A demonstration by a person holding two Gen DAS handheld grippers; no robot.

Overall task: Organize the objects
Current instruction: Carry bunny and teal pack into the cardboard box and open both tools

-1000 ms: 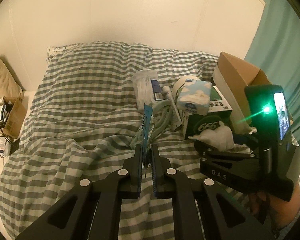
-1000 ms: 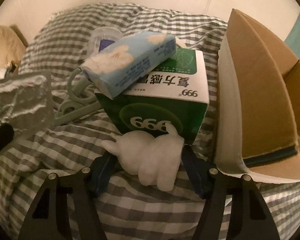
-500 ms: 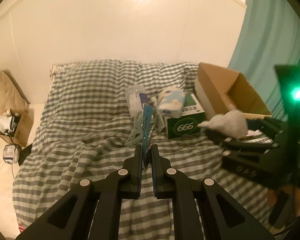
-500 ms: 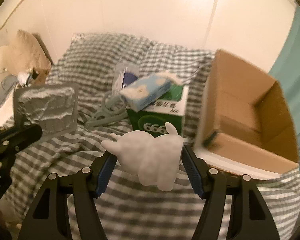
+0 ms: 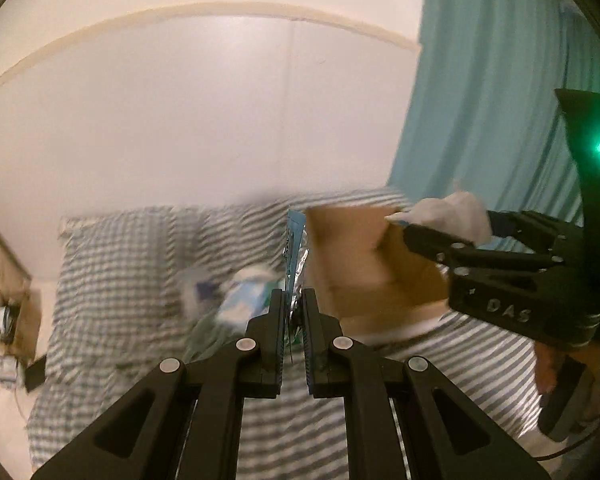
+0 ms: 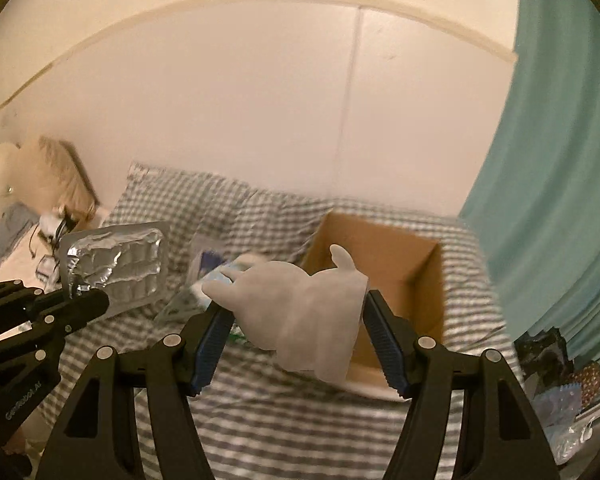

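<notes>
My left gripper (image 5: 293,312) is shut on a silver blister pack (image 5: 294,256), seen edge-on; it shows flat in the right wrist view (image 6: 114,268). My right gripper (image 6: 300,316) is shut on a white rabbit-shaped figure (image 6: 304,316), also visible in the left wrist view (image 5: 452,216). Both are held high above the checked bed. An open cardboard box (image 6: 384,264) lies on the bed beyond the rabbit; in the left wrist view the box (image 5: 360,264) is just right of the pack.
A pile of items (image 5: 236,296), blurred, lies on the checked bedspread (image 6: 204,208) left of the box. A teal curtain (image 6: 560,180) hangs at the right. A beige pillow (image 6: 60,176) and clutter sit at the left. Packets (image 6: 560,392) lie lower right.
Both grippers have risen well above the bed with their items. The right gripper with the rabbit has moved toward the cardboard box. The pile now looks smaller and farther below.
</notes>
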